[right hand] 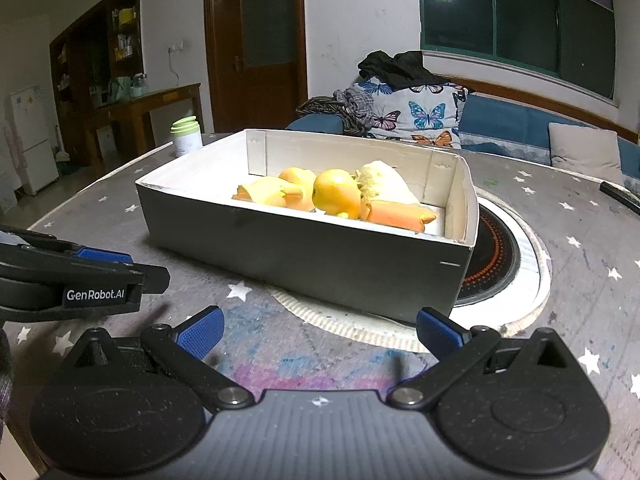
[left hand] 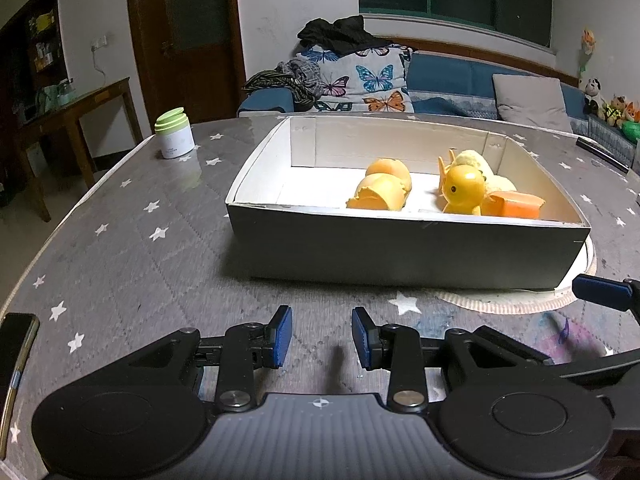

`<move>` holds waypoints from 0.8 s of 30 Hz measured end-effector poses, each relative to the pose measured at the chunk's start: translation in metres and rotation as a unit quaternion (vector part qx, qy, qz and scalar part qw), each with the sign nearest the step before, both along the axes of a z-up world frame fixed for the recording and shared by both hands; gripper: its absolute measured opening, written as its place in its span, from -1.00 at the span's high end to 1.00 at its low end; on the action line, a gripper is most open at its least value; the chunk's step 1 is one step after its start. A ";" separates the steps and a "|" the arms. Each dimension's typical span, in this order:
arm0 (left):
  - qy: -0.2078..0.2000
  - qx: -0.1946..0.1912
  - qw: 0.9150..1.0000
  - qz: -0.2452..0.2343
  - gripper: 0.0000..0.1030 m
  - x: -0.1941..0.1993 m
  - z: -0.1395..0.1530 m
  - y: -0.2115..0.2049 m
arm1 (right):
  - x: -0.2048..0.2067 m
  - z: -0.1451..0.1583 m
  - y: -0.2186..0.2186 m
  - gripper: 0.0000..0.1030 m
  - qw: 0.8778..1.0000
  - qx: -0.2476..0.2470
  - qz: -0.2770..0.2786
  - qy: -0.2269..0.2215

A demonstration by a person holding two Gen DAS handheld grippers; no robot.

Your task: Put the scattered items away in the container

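Observation:
A shallow cardboard box [left hand: 400, 252] [right hand: 300, 256], white inside, sits mid-table. Inside it lie a round yellow duck toy [left hand: 460, 192] [right hand: 336, 194], orange shell-like pieces [left hand: 384, 190] [right hand: 276, 194], an orange block [left hand: 516, 205] [right hand: 400, 214] and a pale yellow plush [left hand: 478, 162] [right hand: 384, 180]. My left gripper [left hand: 322, 336] hovers over the table in front of the box, open by a narrow gap and holding nothing. My right gripper [right hand: 320, 330] is open wide and empty near the box's front right corner. In the left wrist view, the right gripper's blue finger [left hand: 600, 292] shows at the right edge.
A white jar with a green lid [left hand: 175, 134] [right hand: 187, 136] stands at the table's far left. A phone [left hand: 16, 344] lies at the near left edge. A round hob [right hand: 494, 256] lies partly under the box. A dark remote [right hand: 620, 196] lies far right. A sofa is beyond.

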State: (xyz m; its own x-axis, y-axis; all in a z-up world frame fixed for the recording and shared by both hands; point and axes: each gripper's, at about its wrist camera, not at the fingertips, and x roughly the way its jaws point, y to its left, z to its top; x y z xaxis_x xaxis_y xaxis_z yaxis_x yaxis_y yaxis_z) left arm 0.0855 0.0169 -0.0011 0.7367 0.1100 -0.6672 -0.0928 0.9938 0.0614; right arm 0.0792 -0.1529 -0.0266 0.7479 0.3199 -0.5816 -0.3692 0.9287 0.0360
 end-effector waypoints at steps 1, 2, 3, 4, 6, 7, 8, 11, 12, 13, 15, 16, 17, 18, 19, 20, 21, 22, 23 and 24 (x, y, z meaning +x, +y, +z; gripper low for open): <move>0.001 0.001 1.000 -0.001 0.31 0.001 0.000 0.000 | 0.001 0.000 0.000 -1.00 1.000 0.000 -0.001 0.000; 0.001 0.002 1.000 -0.001 0.31 0.002 0.000 0.000 | 0.002 0.001 -0.001 -1.00 1.000 0.000 -0.001 0.001; 0.002 0.002 1.000 -0.001 0.31 0.003 0.000 0.000 | 0.003 0.001 -0.001 -1.00 1.000 0.000 -0.002 0.001; 0.004 0.003 1.000 0.000 0.31 0.004 0.000 0.000 | 0.004 0.001 -0.001 -1.00 1.000 -0.001 -0.003 0.002; 0.006 0.004 1.000 -0.001 0.31 0.005 -0.001 0.001 | 0.005 0.001 -0.002 -1.00 1.000 -0.001 -0.006 0.004; 0.007 0.005 1.000 -0.001 0.31 0.006 -0.001 0.001 | 0.006 0.000 -0.003 -1.00 1.000 -0.001 -0.006 0.005; 0.008 0.005 1.000 -0.002 0.31 0.007 -0.001 0.000 | 0.007 0.000 -0.003 -1.00 1.000 -0.002 -0.007 0.007; 0.009 0.006 1.000 -0.004 0.31 0.009 -0.001 0.000 | 0.009 -0.001 -0.004 -1.00 1.000 -0.006 -0.009 0.011; 0.009 0.007 1.000 -0.005 0.31 0.010 -0.001 0.000 | 0.010 -0.001 -0.004 -1.00 1.000 -0.007 -0.009 0.011; 0.010 0.007 1.000 -0.005 0.31 0.010 -0.001 -0.001 | 0.011 -0.001 -0.004 -1.00 1.000 -0.008 -0.010 0.012; 0.010 0.007 1.000 -0.007 0.31 0.012 0.000 -0.001 | 0.012 0.000 -0.005 -1.00 1.000 -0.009 -0.011 0.013; 0.010 0.008 1.000 -0.007 0.31 0.012 0.000 -0.001 | 0.013 0.000 -0.005 -1.00 1.000 -0.009 -0.011 0.013; 0.009 0.008 1.000 -0.009 0.31 0.013 0.001 -0.002 | 0.013 0.001 -0.005 -1.00 1.000 -0.010 -0.011 0.013; 0.009 0.010 1.000 -0.010 0.31 0.013 0.001 -0.002 | 0.014 0.001 -0.005 -1.00 1.000 -0.010 -0.011 0.013; 0.009 0.011 1.000 -0.011 0.31 0.014 0.001 -0.003 | 0.014 0.001 -0.005 -1.00 1.000 -0.011 -0.011 0.013; 0.009 0.013 1.000 -0.012 0.31 0.014 0.001 -0.003 | 0.015 0.002 -0.005 -1.00 1.000 -0.012 -0.011 0.013; 0.009 0.013 1.000 -0.014 0.31 0.015 0.001 -0.003 | 0.015 0.002 -0.005 -1.00 1.000 -0.012 -0.011 0.014; 0.009 0.014 1.000 -0.015 0.31 0.015 0.001 -0.004 | 0.015 0.002 -0.005 -1.00 1.000 -0.012 -0.011 0.014; 0.009 0.015 1.000 -0.016 0.31 0.016 0.001 -0.004 | 0.016 0.002 -0.005 -1.00 1.000 -0.012 -0.011 0.014; 0.009 0.017 1.000 -0.016 0.31 0.016 0.002 -0.004 | 0.016 0.002 -0.005 -1.00 1.000 -0.012 -0.010 0.015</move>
State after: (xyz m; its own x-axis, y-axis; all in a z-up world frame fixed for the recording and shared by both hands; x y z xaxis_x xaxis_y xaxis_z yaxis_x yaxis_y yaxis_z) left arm 0.1015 0.0128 0.0004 0.7283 0.1084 -0.6766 -0.0589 0.9937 0.0958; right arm 0.0951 -0.1576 -0.0246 0.7368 0.2901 -0.6107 -0.3491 0.9368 0.0238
